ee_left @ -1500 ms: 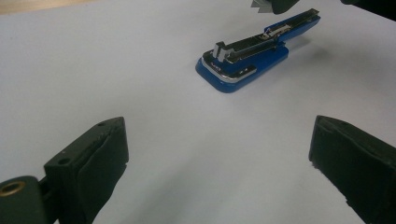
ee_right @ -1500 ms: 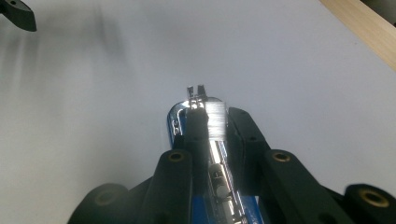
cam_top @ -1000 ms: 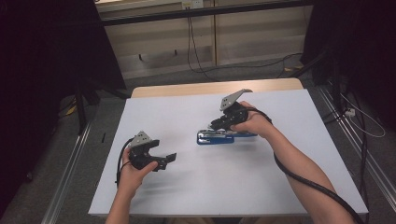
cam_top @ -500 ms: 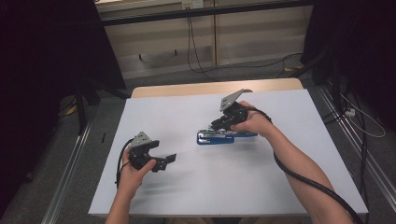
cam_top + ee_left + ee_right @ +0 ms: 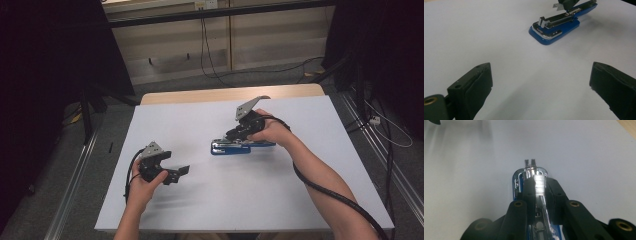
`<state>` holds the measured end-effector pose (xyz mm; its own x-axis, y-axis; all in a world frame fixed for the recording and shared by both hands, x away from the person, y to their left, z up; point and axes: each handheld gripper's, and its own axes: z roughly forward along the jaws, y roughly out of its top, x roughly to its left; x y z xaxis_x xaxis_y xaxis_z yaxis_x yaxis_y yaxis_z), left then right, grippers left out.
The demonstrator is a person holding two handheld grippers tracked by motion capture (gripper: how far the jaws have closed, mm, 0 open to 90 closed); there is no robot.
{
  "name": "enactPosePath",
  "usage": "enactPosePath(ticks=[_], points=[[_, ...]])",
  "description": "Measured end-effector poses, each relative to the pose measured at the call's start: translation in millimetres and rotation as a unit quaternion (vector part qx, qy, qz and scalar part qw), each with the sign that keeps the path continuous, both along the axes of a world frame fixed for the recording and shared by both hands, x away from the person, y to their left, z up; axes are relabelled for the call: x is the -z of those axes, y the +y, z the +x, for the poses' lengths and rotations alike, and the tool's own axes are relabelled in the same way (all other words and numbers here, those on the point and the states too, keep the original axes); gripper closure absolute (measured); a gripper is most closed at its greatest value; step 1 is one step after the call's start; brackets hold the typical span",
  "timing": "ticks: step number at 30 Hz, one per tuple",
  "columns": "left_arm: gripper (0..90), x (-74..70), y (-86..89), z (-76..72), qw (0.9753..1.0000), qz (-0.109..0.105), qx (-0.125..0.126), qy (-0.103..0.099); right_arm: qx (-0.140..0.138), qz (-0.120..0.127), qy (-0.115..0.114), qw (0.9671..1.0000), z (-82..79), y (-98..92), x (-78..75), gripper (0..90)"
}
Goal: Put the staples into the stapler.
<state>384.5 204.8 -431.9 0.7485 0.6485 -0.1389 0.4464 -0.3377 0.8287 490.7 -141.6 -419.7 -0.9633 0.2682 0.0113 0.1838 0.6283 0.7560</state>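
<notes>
a person sits at a white worktop [image 5: 300, 200] with a hand-held tool in each hand. a blue stapler [image 5: 230, 147] lies flat near the middle of the worktop, its lid swung open so the long metal staple channel shows on top. the right tool [image 5: 537, 182] is down on that stapler, its two black jaws drawn close together and pinching a thin strip of silvery staples held just over the channel, with the metal nose of the stapler poking out beyond the tips. the left tool [image 5: 181, 171] rests low over the bare worktop, well apart from the stapler and to its left, jaws spread wide with nothing between them; in its own view the stapler [image 5: 559, 23] sits ahead on the white surface. the stapler looks stiff and fairly heavy for its size, plastic and metal, unlikely to bend, though its smooth base could slide on the worktop when pushed. the sturdy blue body along its long sides seems the safest place to hold it steady. the staple strip is light and brittle, so a gentle pinch across its flat sides suits it best.
</notes>
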Motion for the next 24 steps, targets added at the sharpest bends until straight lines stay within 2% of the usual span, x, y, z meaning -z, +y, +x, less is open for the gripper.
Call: enactPosePath(ticks=[10, 24], points=[[4.7, -0.2, 1.9, 0.5, 1.0000, -0.003, -0.003, 0.000, -0.007, -0.005, -0.005, 0.9999, 1.1, 7.1, 4.3, 79.4], [4.8, 0.1, 2.3, 0.4, 1.0000, 0.000, -0.004, 0.002, -0.012, -0.001, -0.003, 0.9999, 2.5, 13.3, 2.6, 79.4]])
